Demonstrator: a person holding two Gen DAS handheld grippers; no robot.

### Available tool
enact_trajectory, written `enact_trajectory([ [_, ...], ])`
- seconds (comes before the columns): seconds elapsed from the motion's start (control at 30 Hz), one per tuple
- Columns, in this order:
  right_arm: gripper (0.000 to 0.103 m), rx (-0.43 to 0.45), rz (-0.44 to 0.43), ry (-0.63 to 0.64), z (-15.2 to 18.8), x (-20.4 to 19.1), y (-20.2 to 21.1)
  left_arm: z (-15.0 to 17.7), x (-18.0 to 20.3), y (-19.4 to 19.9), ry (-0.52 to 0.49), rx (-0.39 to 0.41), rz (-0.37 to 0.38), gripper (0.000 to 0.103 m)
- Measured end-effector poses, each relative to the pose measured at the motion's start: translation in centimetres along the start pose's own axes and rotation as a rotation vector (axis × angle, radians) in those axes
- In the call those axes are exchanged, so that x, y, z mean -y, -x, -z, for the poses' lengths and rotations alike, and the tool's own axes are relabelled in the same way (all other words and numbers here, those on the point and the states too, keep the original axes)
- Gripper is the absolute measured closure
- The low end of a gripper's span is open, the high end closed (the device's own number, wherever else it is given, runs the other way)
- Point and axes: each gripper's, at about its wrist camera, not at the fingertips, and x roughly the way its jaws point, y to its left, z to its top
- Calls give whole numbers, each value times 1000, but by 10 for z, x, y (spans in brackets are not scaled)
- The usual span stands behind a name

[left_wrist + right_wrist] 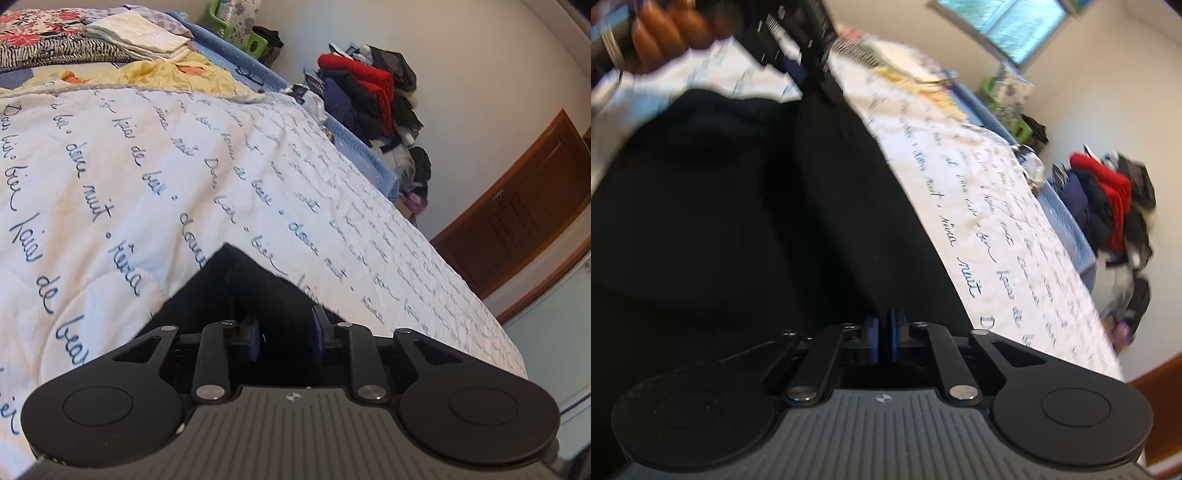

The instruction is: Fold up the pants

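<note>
1. The black pants (746, 206) lie on the bed, on its script-printed white quilt (155, 166), near the edge of the bed closest to both cameras; the right wrist view shows a broad dark spread, the left wrist view only one pointed corner (236, 280).
2. The left hand-held gripper (286, 325) is released: its jaws stand a little apart over that corner, with no cloth pinched between them.
3. The right hand-held gripper (885, 332) is clenched, its blue pads together; whether any fabric is caught there I cannot tell against the black cloth.
4. A hand (661, 33) grips the left tool over the far end of the pants.
5. Judging by the flat, layered look, a fold seems laid already; how many remain is unclear. Stacked folded items (140, 37) sit at the bed's far corner.
</note>
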Motion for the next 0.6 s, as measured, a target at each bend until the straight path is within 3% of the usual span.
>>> enact_trajectory([
  [0.03, 99, 7, -8, -30, 2, 1, 5, -2, -1, -3, 0, -2, 3, 75],
  [0.1, 99, 16, -37, -90, 7, 5, 13, -3, -1, -8, -2, -16, 9, 87],
  [0.37, 99, 93, -168, -300, 12, 16, 40, 11, 4, 26, -106, 2, 6, 89],
  [0.6, 99, 115, -276, -375, 24, -4, 71, 19, -25, 58, -41, -85, 62, 89],
])
